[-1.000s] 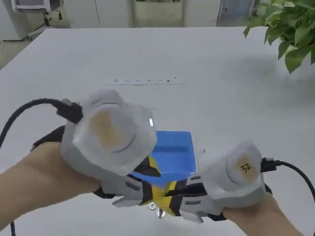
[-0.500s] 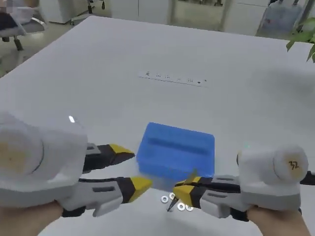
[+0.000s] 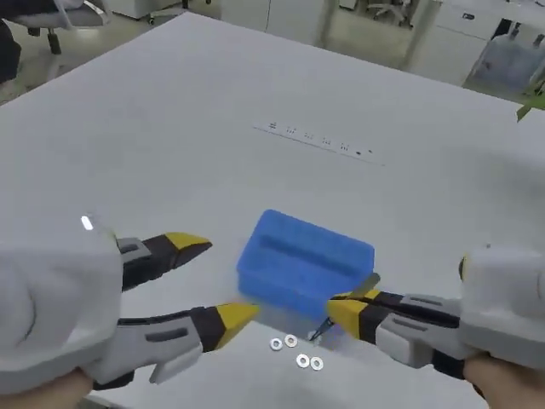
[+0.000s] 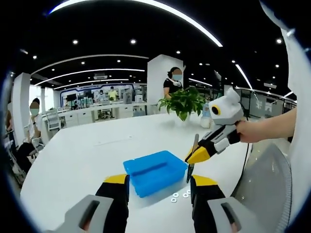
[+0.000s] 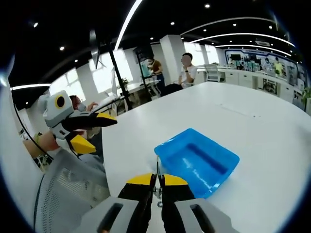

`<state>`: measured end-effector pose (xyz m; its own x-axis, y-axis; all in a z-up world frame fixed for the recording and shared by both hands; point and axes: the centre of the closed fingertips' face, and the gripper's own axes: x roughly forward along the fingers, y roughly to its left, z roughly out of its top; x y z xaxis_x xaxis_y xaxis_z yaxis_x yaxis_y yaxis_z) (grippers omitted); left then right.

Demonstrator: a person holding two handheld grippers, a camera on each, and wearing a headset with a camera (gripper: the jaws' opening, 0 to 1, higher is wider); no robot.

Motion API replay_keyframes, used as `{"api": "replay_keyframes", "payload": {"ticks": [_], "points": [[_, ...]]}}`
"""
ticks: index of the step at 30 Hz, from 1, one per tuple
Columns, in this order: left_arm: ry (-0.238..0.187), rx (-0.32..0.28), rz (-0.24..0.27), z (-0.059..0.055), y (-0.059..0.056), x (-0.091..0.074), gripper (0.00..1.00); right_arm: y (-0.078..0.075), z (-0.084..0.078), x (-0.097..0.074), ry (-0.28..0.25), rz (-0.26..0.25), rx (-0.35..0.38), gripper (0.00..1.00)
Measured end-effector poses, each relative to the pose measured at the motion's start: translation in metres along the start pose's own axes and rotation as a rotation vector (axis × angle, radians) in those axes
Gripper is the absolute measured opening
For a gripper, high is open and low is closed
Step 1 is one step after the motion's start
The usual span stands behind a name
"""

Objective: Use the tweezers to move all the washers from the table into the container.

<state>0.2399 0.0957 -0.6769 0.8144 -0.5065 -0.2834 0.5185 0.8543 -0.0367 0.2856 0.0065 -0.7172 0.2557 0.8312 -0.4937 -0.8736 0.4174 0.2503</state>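
Several small metal washers (image 3: pixel 296 352) lie on the white table just in front of the blue container (image 3: pixel 305 258), which looks empty. My right gripper (image 3: pixel 342 306) is shut on thin tweezers (image 3: pixel 321 329) whose tips point down just right of the washers. In the right gripper view the tweezers (image 5: pixel 157 168) stick out between the closed jaws toward the container (image 5: pixel 197 160). My left gripper (image 3: pixel 213 280) stands open to the left of the container, holding nothing. In the left gripper view the washers (image 4: pixel 180 195) sit below the right gripper (image 4: pixel 214 139).
A strip of small printed marks (image 3: pixel 319 141) lies farther back on the table (image 3: pixel 170 111). A potted plant (image 4: pixel 183 103) stands at the table's far side. People stand and sit around in the room beyond.
The two grippers, bunched together in front of the container a second ago, have drawn apart. The left one moved left and stands open. The washers now show between them.
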Motion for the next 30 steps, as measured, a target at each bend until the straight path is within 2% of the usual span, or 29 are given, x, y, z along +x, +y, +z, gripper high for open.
{"api": "replay_keyframes", "payload": {"ticks": [5, 7, 8, 11, 14, 17, 20, 22, 24, 30], "points": [[-0.02, -0.001, 0.035, -0.001, 0.003, -0.001, 0.54, -0.01, 0.009, -0.003, -0.014, -0.028, 0.008, 0.02], [-0.059, -0.028, 0.044, 0.002, 0.003, 0.0, 0.56, -0.012, 0.01, -0.002, -0.016, -0.04, -0.003, 0.02], [-0.068, -0.023, 0.051, 0.002, 0.004, 0.0, 0.56, -0.014, 0.01, -0.002, -0.016, -0.042, -0.006, 0.02], [-0.063, -0.01, 0.084, 0.001, 0.01, 0.0, 0.61, -0.019, 0.012, 0.0, -0.023, -0.054, 0.006, 0.02], [-0.082, -0.034, 0.1, 0.002, 0.014, 0.0, 0.7, -0.025, 0.017, -0.001, -0.042, -0.068, 0.022, 0.02], [-0.075, 0.001, 0.143, -0.001, 0.022, -0.003, 0.73, -0.03, 0.021, 0.0, -0.053, -0.08, 0.03, 0.02], [-0.087, -0.037, 0.141, -0.001, 0.025, -0.002, 0.77, -0.041, 0.022, 0.002, -0.056, -0.111, 0.033, 0.02], [-0.074, -0.039, 0.142, -0.004, 0.025, 0.0, 0.8, -0.049, 0.023, 0.003, -0.065, -0.121, 0.051, 0.02], [-0.051, -0.023, 0.135, -0.008, 0.022, 0.003, 0.85, -0.055, 0.023, 0.007, -0.065, -0.13, 0.039, 0.02], [-0.019, -0.013, 0.111, -0.014, 0.017, 0.007, 0.9, -0.073, 0.017, 0.017, -0.033, -0.171, 0.015, 0.02]]}}
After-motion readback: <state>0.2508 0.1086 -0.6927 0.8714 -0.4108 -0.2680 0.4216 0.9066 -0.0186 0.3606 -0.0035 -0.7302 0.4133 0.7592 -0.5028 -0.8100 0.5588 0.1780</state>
